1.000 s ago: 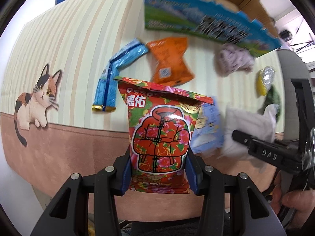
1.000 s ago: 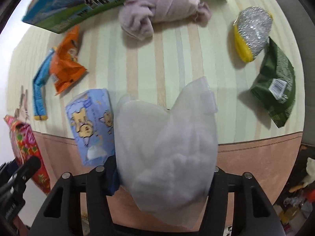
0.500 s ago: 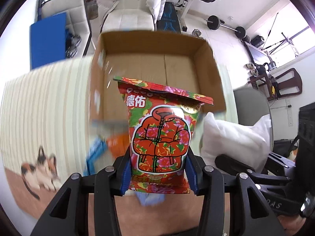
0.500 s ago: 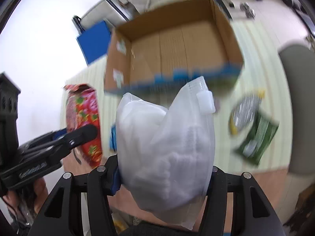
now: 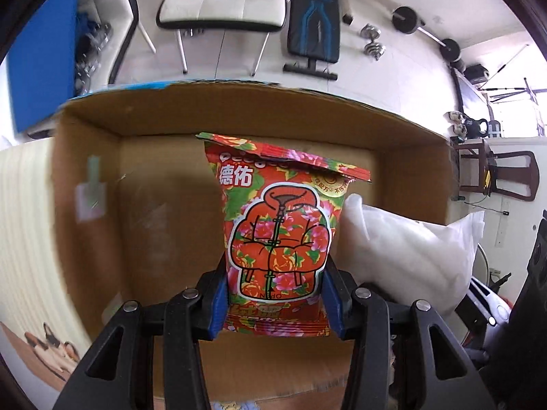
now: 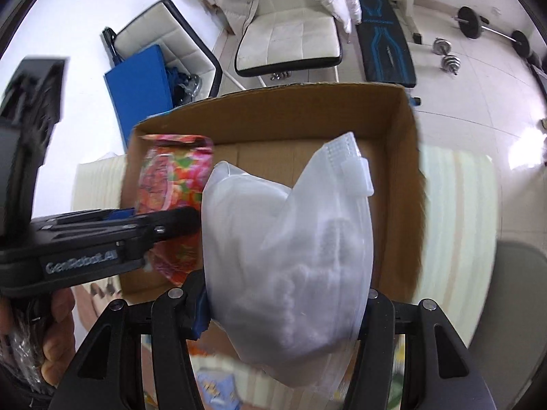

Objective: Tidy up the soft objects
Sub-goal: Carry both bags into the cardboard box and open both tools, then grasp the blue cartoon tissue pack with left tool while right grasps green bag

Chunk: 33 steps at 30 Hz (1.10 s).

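Observation:
My left gripper (image 5: 275,299) is shut on a red floral snack packet (image 5: 278,235) and holds it upright over the open cardboard box (image 5: 164,239). My right gripper (image 6: 283,311) is shut on a translucent white zip bag (image 6: 290,256) with soft white filling, held over the same box (image 6: 400,212). In the left wrist view the white bag (image 5: 410,259) is just right of the packet. In the right wrist view the packet (image 6: 171,191) and the left gripper (image 6: 164,229) are at the left. The box floor that shows is bare.
The box stands on a striped table mat (image 5: 24,239) with a cat picture (image 5: 51,345). A blue patterned item (image 6: 212,386) lies on the mat below my right gripper. Beyond the table are a white chair (image 6: 290,34), a blue board (image 6: 143,85) and a weight bench (image 5: 314,24).
Both grippers have carried their loads from above the table mat up and forward over the open box. The loose items on the mat have dropped out of view.

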Tool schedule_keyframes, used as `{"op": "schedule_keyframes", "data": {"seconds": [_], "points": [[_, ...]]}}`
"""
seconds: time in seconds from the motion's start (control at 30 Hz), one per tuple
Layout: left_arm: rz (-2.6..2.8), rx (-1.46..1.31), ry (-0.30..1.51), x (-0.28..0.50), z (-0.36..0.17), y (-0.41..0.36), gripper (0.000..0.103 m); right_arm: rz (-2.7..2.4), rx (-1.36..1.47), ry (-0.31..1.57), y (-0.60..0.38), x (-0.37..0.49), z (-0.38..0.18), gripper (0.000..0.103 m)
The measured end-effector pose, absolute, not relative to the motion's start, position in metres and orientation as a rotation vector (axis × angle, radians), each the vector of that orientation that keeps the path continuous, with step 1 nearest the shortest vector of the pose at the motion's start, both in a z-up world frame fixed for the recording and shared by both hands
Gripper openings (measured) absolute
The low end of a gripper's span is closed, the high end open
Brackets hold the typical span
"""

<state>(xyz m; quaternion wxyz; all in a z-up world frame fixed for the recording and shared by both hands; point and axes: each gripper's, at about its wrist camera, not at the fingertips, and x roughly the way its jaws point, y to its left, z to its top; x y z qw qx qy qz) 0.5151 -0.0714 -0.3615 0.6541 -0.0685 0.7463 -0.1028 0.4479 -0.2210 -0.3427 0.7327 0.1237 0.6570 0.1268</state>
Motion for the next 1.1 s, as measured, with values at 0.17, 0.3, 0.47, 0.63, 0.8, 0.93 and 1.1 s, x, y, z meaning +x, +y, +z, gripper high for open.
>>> {"op": "schedule_keyframes", "data": {"seconds": [0.17, 0.3, 0.47, 0.63, 0.8, 0.93, 1.1], "points": [[-0.203, -0.138, 1.738, 0.534, -0.391, -0.076, 0.043, 0.299, 0.271, 1.496, -0.217, 0.480, -0.391, 0.059], [-0.210, -0.120, 1.772, 0.539, -0.408, -0.078, 0.043, 0.315, 0.256, 1.522, -0.215, 0.496, -0.417, 0.059], [-0.211, -0.135, 1.803, 0.538, -0.416, -0.078, 0.044, 0.264, 0.200, 1.520, -0.214, 0.506, -0.426, 0.064], [-0.175, -0.115, 1.761, 0.531, -0.392, -0.078, 0.063, 0.213, 0.181, 1.512, -0.219, 0.503, -0.410, 0.089], [-0.111, -0.007, 1.650, 0.514, -0.352, -0.073, 0.092, 0.141, 0.147, 1.479, -0.224, 0.491, -0.374, 0.101], [-0.058, 0.040, 1.555, 0.489, -0.319, -0.064, 0.099, 0.061, 0.086, 1.445, -0.230, 0.475, -0.350, 0.103], [-0.044, 0.018, 1.504, 0.462, -0.297, -0.047, 0.101, -0.008, 0.020, 1.442, -0.229, 0.452, -0.334, 0.103]]}}
